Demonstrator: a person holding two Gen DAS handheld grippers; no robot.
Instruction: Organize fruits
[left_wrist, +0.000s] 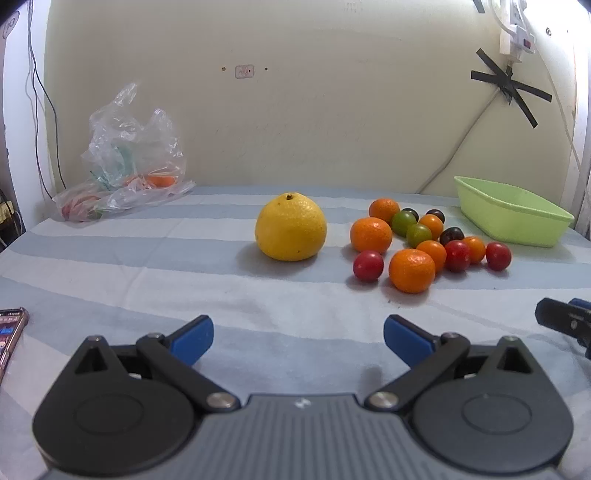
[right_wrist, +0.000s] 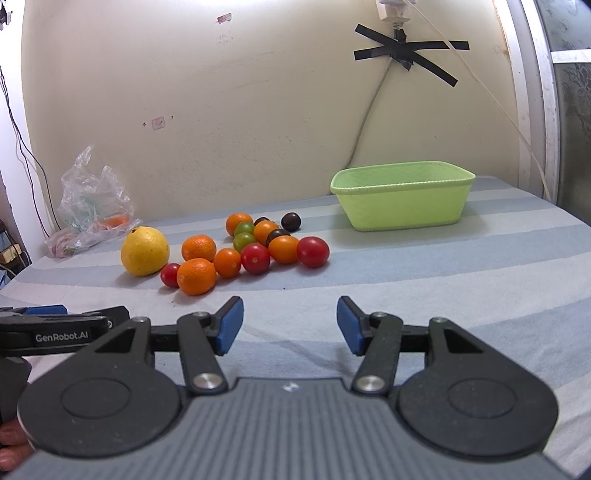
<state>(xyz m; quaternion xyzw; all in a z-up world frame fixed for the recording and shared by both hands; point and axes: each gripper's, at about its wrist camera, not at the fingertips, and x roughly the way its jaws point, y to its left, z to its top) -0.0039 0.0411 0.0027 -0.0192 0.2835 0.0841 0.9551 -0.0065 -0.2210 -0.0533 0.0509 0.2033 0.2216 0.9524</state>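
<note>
Ahead of the left gripper (left_wrist: 298, 341), bare striped cloth (left_wrist: 147, 280) is being left open up to the yellow citrus (left_wrist: 291, 228). Ahead and right of it, the way is being blocked by the fruit cluster (left_wrist: 424, 240). Before the right gripper (right_wrist: 290, 325), open cloth is being kept free toward the green basin (right_wrist: 402, 199), the cluster lying ahead-left. Passage to its left is being narrowed by the left gripper.

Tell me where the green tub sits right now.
In the right wrist view the green tub stands empty on the striped cloth at the back right near the wall, clear of the fruit pile, its closest neighbour a dark plum.
</note>
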